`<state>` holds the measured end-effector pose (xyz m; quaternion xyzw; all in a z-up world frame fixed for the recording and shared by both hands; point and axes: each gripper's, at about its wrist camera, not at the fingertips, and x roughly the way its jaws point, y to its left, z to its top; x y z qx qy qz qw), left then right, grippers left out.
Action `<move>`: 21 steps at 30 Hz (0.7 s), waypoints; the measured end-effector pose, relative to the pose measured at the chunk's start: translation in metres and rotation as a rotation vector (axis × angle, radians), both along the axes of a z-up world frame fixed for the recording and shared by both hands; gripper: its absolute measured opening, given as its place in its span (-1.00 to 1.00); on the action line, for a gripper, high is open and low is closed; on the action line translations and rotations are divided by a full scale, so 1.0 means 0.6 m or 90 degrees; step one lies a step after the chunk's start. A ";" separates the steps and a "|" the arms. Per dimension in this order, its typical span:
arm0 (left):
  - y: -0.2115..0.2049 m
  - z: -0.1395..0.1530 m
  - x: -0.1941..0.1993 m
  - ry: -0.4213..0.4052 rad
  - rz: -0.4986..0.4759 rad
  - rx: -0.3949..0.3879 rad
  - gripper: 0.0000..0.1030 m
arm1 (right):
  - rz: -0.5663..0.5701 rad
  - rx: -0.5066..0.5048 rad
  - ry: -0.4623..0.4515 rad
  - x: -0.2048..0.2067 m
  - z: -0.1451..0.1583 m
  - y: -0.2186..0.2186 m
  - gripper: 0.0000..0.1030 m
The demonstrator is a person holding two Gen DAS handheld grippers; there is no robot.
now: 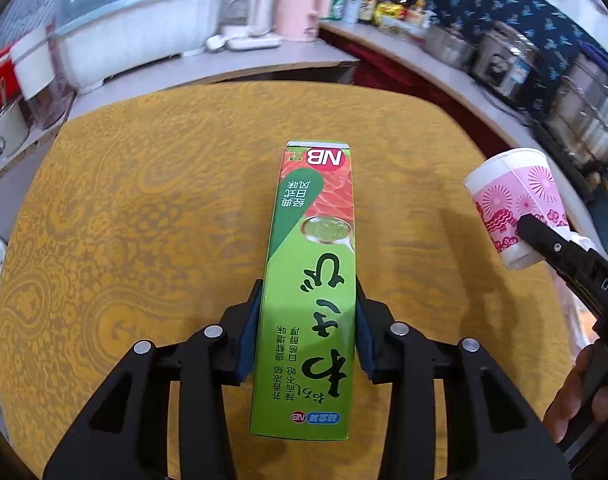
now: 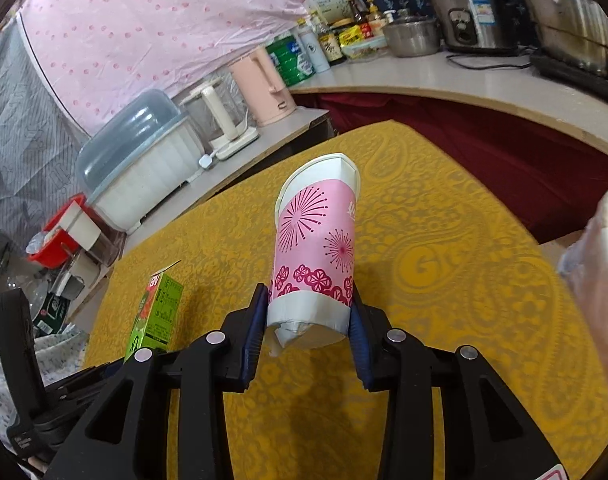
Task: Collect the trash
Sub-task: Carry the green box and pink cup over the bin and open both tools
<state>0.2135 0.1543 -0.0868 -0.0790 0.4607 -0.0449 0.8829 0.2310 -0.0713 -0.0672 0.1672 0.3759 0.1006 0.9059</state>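
My left gripper [image 1: 307,320] is shut on a long green wasabi box [image 1: 312,272] and holds it lengthwise above the yellow patterned table [image 1: 144,220]. My right gripper [image 2: 307,320] is shut on the base of a pink and white paper cup [image 2: 316,240], held tilted above the table with its mouth pointing away. The cup [image 1: 516,204] and the right gripper also show at the right edge of the left wrist view. The green box [image 2: 156,312] and the left gripper show at the lower left of the right wrist view.
A white plastic bag [image 2: 600,280] hangs at the right edge. Counters run behind the table with a covered dish rack [image 2: 144,160], a pink kettle [image 2: 264,84], bottles and steel pots [image 2: 472,12]. A red basket [image 2: 60,236] sits at the left.
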 end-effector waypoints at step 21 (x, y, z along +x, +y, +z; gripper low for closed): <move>-0.413 0.145 -0.086 -0.085 -0.243 -0.035 -0.26 | -0.207 -0.016 -0.090 -0.208 0.114 -0.372 -0.29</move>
